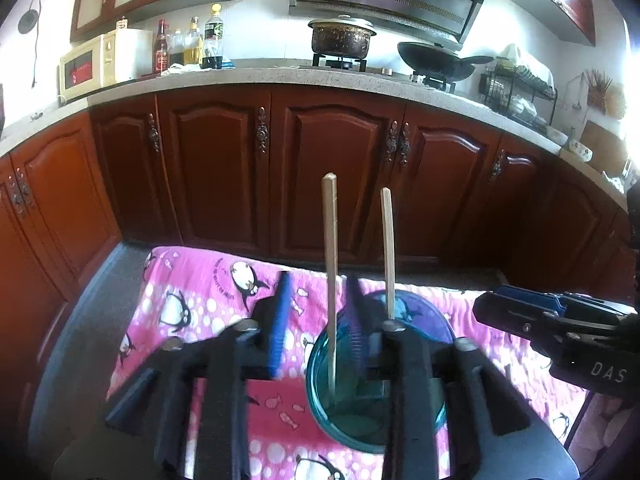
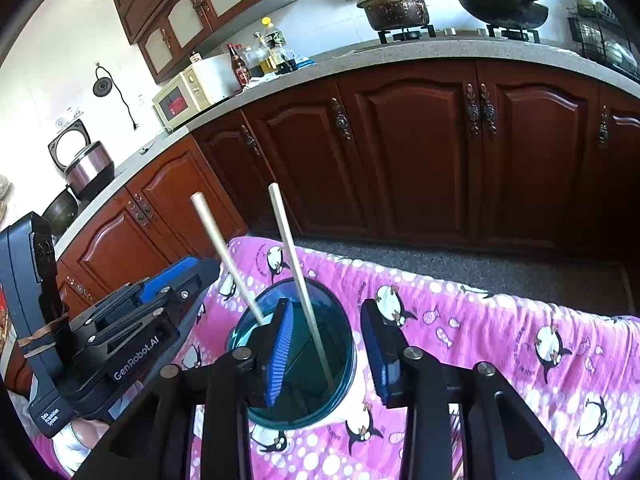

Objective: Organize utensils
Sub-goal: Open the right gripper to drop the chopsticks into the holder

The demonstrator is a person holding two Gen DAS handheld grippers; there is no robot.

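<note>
Both claws, left claw (image 1: pixel 318 320) and right claw (image 2: pixel 326 346), stand open, empty, astride the teal cup (image 2: pixel 294 364) holding two chopsticks (image 2: pixel 300 264) leaning toward 12 o'clock. Withdrawing carelessly, a pad could clip a stick and tip the cup over.

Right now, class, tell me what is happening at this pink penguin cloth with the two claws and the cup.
A person is holding a claw in each hand over a teal cup standing on a pink penguin cloth. Two wooden chopsticks stand upright in the cup, leaning on its rim. The left claw and the right claw are both open around the cup's mouth, neither pressing on a chopstick. The sticks appear to have been dropped in.
</note>
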